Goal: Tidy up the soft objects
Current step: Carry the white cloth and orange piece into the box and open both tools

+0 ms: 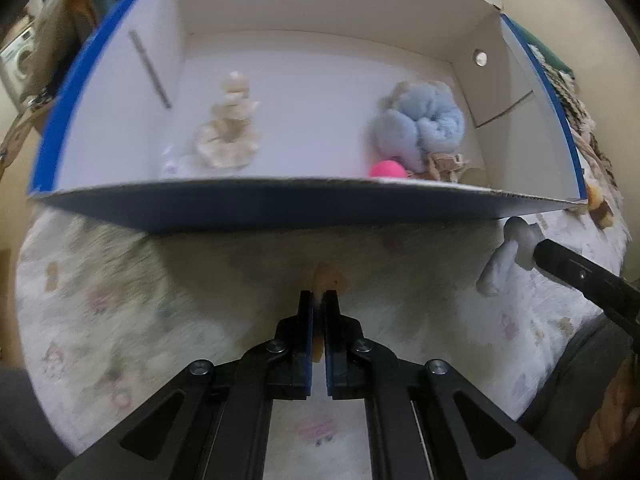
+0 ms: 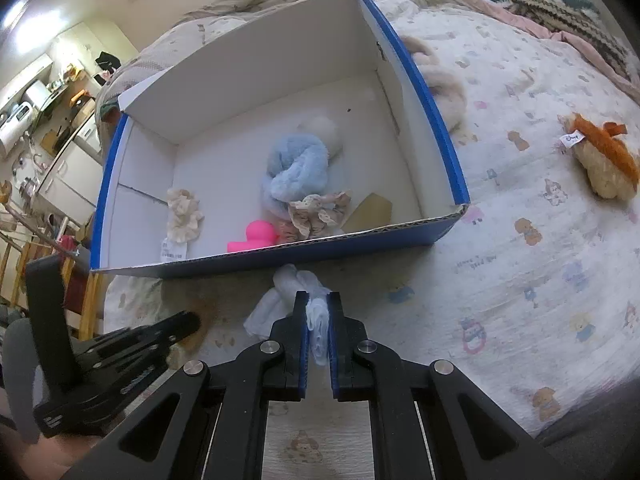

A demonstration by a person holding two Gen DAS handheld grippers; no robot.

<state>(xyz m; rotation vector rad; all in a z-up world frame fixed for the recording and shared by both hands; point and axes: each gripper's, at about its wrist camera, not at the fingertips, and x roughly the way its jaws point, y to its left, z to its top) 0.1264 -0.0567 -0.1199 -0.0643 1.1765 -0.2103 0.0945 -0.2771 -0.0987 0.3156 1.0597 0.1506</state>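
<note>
Left tongs [image 1: 319,300], clenched on a small tan soft piece [image 1: 326,278], hang over the bed [image 2: 520,216] just short of the blue-and-white box [image 2: 280,254]. Inside lie a cream scrunchie [image 2: 182,216], pink duck [image 2: 256,236] and blue towel [image 2: 296,176]. Right tongs [image 2: 318,304] grip a pale cloth [image 2: 280,300]; far right lies a plush toy [image 2: 604,160].

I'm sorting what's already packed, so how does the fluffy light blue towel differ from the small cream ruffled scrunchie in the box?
The fluffy light blue towel is much bulkier than the small cream ruffled scrunchie. The towel is plush and knotted into a bundle; the scrunchie is a thin frilled ring. The towel touches the pink rubber duck and other fabrics, while the scrunchie lies apart near the left wall. Both rest inside the blue and white cardboard box.
</note>
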